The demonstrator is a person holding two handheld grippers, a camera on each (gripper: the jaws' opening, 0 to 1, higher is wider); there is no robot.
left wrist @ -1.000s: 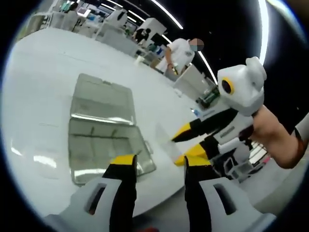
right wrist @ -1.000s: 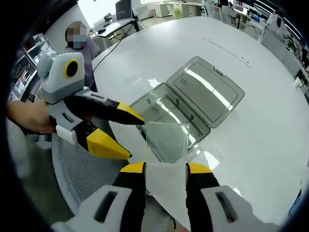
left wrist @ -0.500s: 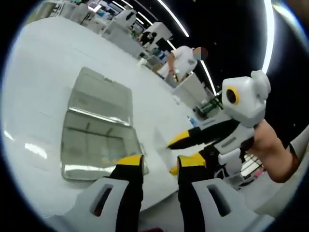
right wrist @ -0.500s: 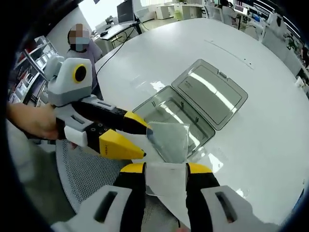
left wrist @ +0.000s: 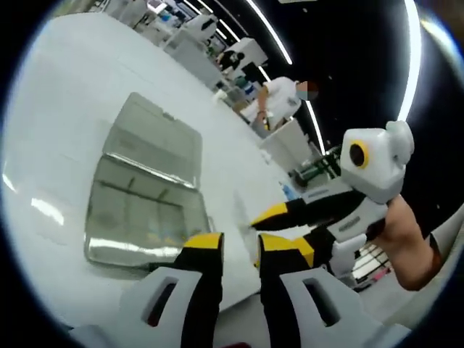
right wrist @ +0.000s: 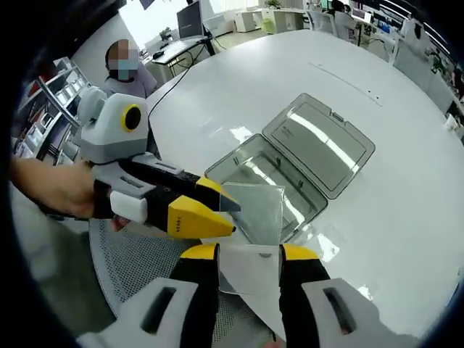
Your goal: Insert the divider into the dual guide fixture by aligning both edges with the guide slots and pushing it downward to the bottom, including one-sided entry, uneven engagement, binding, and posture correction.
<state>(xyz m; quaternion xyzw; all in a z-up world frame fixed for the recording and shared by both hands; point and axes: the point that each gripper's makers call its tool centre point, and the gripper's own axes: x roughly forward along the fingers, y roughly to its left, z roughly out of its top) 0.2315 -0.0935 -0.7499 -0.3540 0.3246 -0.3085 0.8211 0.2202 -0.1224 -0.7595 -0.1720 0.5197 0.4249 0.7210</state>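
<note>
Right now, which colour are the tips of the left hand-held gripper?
Yellow tips on black jaws; the left hand-held gripper shows best in the right gripper view.

left view: oblique, near | right view: downward | shared: open box (left wrist: 141, 192)

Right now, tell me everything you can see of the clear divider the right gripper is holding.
The divider is a thin, clear, roughly square sheet that looks like plastic. The right gripper grips its lower edge between its yellow-tipped jaws. It stands tilted above the open clear box on the white table, not yet in any slot. The left gripper closes on its left edge; whether it touches is unclear.
</note>
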